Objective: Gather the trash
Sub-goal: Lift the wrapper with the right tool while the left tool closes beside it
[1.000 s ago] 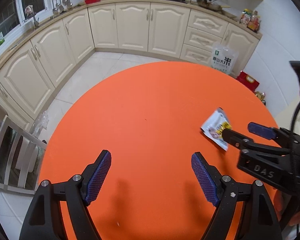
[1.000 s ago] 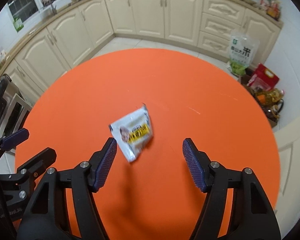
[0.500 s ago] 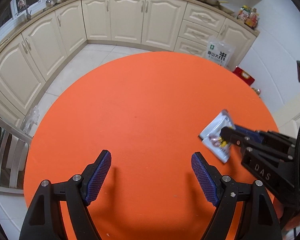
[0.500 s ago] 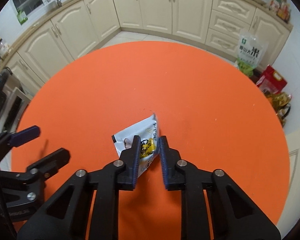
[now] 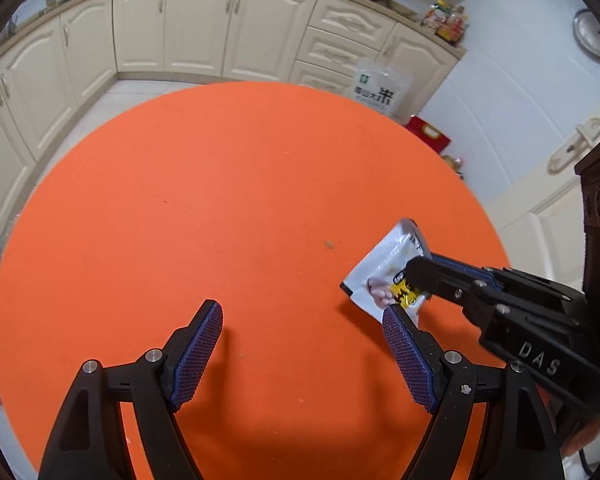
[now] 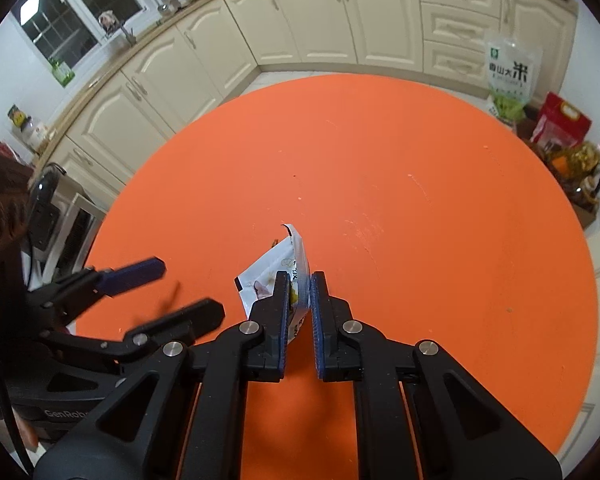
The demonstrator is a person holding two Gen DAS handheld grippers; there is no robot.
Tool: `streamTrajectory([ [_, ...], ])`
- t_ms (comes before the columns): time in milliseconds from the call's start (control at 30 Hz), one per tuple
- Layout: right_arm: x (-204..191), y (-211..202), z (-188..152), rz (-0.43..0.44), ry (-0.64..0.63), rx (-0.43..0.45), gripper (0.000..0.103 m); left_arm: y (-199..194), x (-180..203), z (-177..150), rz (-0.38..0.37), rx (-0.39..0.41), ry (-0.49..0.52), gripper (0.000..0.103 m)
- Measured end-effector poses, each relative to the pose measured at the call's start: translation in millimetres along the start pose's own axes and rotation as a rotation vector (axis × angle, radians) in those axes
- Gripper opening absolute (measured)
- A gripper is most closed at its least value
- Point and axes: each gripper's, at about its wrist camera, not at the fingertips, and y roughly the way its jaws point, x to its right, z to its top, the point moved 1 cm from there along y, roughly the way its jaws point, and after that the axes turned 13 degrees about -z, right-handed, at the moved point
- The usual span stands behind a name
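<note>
A white and yellow snack wrapper is pinched at its near end by my right gripper, whose blue pads are shut on it; the wrapper stands tilted up from the round orange table. In the left wrist view the right gripper reaches in from the right, holding the wrapper just beyond my left gripper's right fingertip. My left gripper stands open over the near part of the table with nothing between its fingers. In the right wrist view the left gripper shows at the left, open.
Cream kitchen cabinets run along the far walls. A rice bag and red packages stand on the floor past the table's far right edge. A dark appliance sits at the left.
My right gripper has closed on the wrapper and tipped it up off the table. The left gripper tilted downward and stayed open.
</note>
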Motion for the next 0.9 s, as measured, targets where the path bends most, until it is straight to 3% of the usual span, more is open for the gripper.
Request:
streamTrajectory([
  [167, 0.3, -9.2, -4.7, 0.028, -0.025, 0.013, 0.010, -13.4, -21.5, 11.2, -0.121, 0.028, -0.005, 0.076],
  [233, -0.3, -14.7, -8.0, 0.046, -0.025, 0.017, 0.010, -18.0, -28.6, 15.3, -0.150, 0.027, 0.008, 0.063],
  [300, 2.4, -18.8, -9.3, 0.051, -0.027, 0.025, 0.010, -20.5, -30.4, 17.4, -0.165, 0.002, 0.042, 0.032],
  [367, 5.0, -26.4, -14.1, 0.060, -0.025, 0.037, 0.010, -22.1, -31.1, 17.4, -0.167, -0.010, 0.067, 0.020],
  [500, 18.5, -44.1, -27.5, 0.040, -0.002, 0.069, 0.010, -25.0, -23.0, 15.8, -0.164, -0.012, 0.108, 0.008],
  [767, 74.0, -97.2, -73.4, 0.038, 0.104, 0.143, 0.010, -37.0, 2.3, 7.4, -0.272, -0.040, 0.196, 0.007],
  [800, 79.1, -103.5, -78.0, 0.041, 0.115, 0.152, 0.010, -36.7, 6.5, 3.6, -0.293, -0.051, 0.196, 0.014],
  [900, 99.4, -121.7, -94.5, 0.049, 0.147, 0.177, 0.010, -42.0, 17.1, -10.4, -0.350, -0.063, 0.201, 0.019],
])
